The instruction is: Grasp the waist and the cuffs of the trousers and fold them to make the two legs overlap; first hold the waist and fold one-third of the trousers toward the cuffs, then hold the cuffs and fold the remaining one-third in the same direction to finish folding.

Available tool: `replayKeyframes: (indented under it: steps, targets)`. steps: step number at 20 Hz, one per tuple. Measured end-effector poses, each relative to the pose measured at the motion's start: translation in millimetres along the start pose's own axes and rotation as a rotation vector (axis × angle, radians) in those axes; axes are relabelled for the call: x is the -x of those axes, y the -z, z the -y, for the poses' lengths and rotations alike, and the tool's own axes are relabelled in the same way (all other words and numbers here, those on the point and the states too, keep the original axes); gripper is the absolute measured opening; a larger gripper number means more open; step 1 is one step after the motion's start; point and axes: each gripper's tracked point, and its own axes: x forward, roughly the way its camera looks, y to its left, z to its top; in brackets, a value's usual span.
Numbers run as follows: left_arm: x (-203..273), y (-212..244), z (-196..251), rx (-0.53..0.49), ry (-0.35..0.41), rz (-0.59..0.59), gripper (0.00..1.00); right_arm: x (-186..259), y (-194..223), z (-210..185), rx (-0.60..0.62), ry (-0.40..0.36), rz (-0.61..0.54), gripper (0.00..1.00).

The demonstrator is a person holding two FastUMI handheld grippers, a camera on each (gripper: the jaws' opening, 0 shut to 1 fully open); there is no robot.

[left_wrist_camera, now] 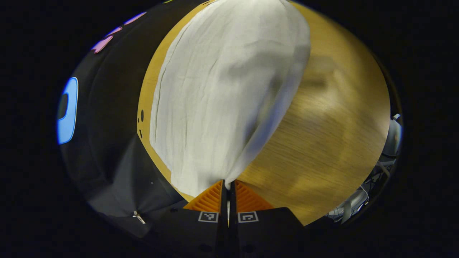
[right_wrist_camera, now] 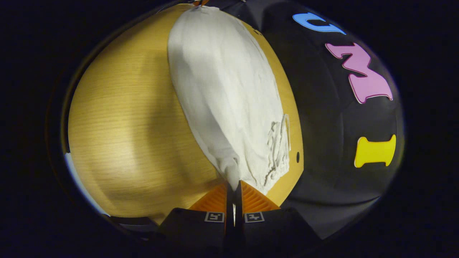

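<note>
White trousers lie lengthwise on a wooden table. In the left gripper view my left gripper is shut on the near end of the cloth, a plain hem lifted off the table. In the right gripper view the same trousers run away from me, and my right gripper is shut on the gathered waist end, whose ruched elastic band hangs just to the right of the fingers. Both pinched edges rise slightly from the tabletop.
The table's far edge meets the black cloth wall. Bare wood spreads left of the trousers in the right gripper view. Cables and pale equipment sit beyond the table at the right of the left gripper view.
</note>
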Motion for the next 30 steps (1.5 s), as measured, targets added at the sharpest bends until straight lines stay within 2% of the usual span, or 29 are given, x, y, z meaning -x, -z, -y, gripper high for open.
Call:
replayKeyframes:
  steps: [4, 6, 9, 16, 20, 23, 27, 30]
  targets:
    - [15.3, -9.7, -22.4, 0.170, -0.057, 0.057, 0.05, 15.3, -18.4, 51.6, -0.101, 0.122, 0.021, 0.05]
    - [24.4, -11.9, -38.1, 0.213, -0.102, 0.072, 0.05, 15.4, -21.6, 72.7, -0.151, 0.167, 0.019, 0.06]
    - [30.9, -17.0, -61.7, 0.249, -0.123, 0.076, 0.05, 10.5, -22.7, 94.9, -0.215, 0.205, 0.005, 0.05]
    - [4.6, -36.4, -131.5, 0.376, -0.163, 0.105, 0.05, -11.4, -34.8, 140.2, -0.321, 0.281, -0.017, 0.06]
    - [-14.5, -51.4, -162.4, 0.423, -0.150, 0.099, 0.05, -40.8, -30.7, 150.5, -0.381, 0.274, -0.053, 0.05]
    - [-36.8, -63.9, -172.3, 0.468, -0.109, 0.067, 0.05, -66.2, -28.8, 150.5, -0.404, 0.243, -0.070, 0.05]
    - [-63.1, -77.1, -179.2, 0.439, -0.098, 0.034, 0.05, -102.4, -22.7, 147.9, -0.429, 0.200, -0.095, 0.05]
    - [-85.3, -78.1, -167.3, 0.438, -0.056, -0.019, 0.05, -130.3, -18.8, 138.5, -0.476, 0.155, -0.122, 0.05]
